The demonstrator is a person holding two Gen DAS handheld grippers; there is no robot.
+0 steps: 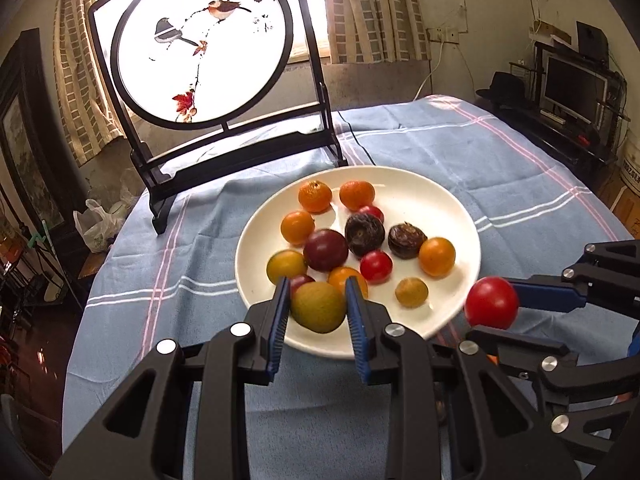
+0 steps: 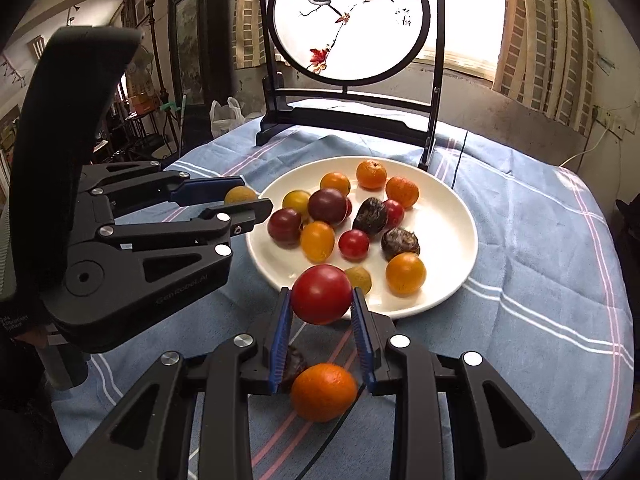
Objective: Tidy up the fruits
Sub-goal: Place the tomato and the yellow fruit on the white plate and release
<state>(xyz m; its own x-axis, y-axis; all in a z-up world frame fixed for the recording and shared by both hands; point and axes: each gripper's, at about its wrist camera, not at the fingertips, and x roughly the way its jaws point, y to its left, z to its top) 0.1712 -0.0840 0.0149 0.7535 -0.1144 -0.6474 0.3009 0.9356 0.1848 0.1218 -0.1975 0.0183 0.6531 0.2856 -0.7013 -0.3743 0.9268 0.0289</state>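
Observation:
A white plate (image 1: 440, 200) (image 2: 448, 216) on the blue cloth holds several small fruits: orange ones, red tomatoes, a dark purple one and brown wrinkled ones. My left gripper (image 1: 318, 284) (image 2: 256, 192) is shut on a yellow-green fruit (image 1: 318, 306) (image 2: 240, 195) above the plate's near-left rim. My right gripper (image 2: 321, 294) (image 1: 496, 308) is shut on a red tomato (image 2: 322, 299) (image 1: 491, 302) just over the plate's near edge. Under the right gripper an orange fruit (image 2: 323, 392) lies on the cloth, with a dark fruit (image 2: 294, 364) beside it.
A round bird-painted screen on a black stand (image 1: 202, 40) (image 2: 348, 20) rises behind the plate. The blue striped tablecloth (image 1: 500, 168) drops off at the table's edges. A white plastic bag (image 1: 96, 224) lies on the floor to the left, and a monitor (image 1: 572, 84) stands far right.

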